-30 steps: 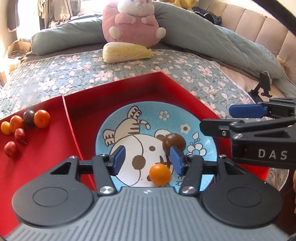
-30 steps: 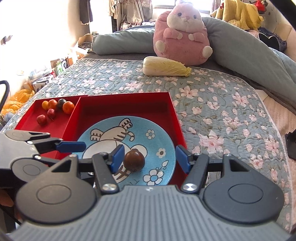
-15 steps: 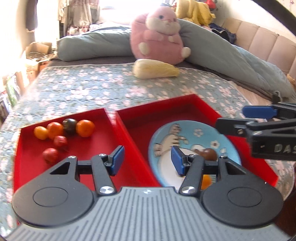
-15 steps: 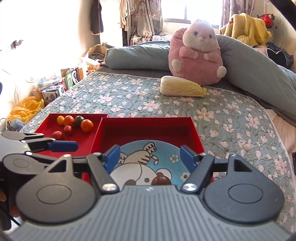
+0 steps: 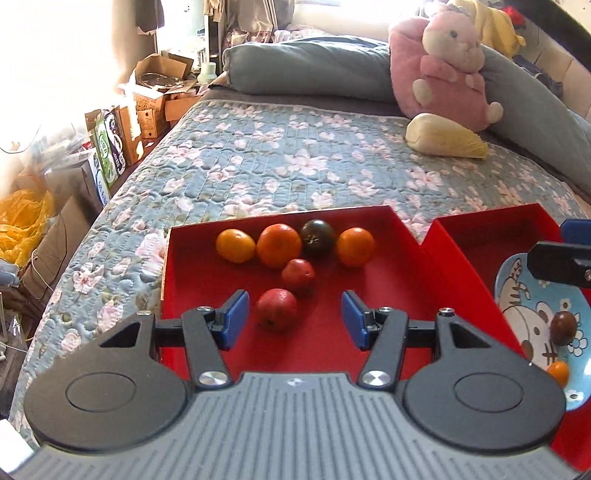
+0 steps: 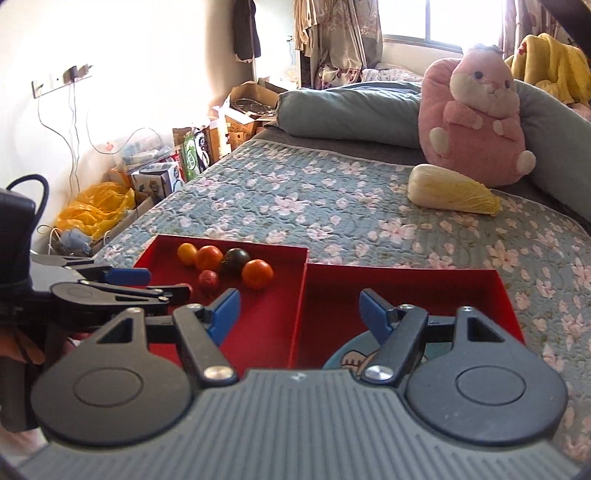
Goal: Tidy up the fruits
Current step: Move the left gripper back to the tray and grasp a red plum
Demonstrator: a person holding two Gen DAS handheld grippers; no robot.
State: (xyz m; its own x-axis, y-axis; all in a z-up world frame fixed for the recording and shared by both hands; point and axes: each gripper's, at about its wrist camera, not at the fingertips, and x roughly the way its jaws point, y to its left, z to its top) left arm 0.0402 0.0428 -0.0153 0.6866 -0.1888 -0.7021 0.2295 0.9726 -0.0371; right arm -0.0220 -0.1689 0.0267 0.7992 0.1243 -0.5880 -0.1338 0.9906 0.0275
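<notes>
Round glossy fruits (image 5: 295, 254), red tray (image 5: 391, 295)

A big bed (image 6: 332, 199) has a flowery blue quilt. Bright sun comes through the window (image 6: 443, 18). Cardboard boxes (image 6: 240, 110) sit by the white wall (image 6: 129, 74).

Left gripper (image 5: 291, 319) over the left red tray (image 5: 388, 325), jaws apart, nothing clamped. Red fruit (image 5: 277, 308) between the pads, untouched. Five more fruits (image 5: 279, 245) farther back. At right, blue plate (image 5: 532, 299) with brown fruit (image 5: 564, 326) and orange fruit (image 5: 558, 373).
</notes>
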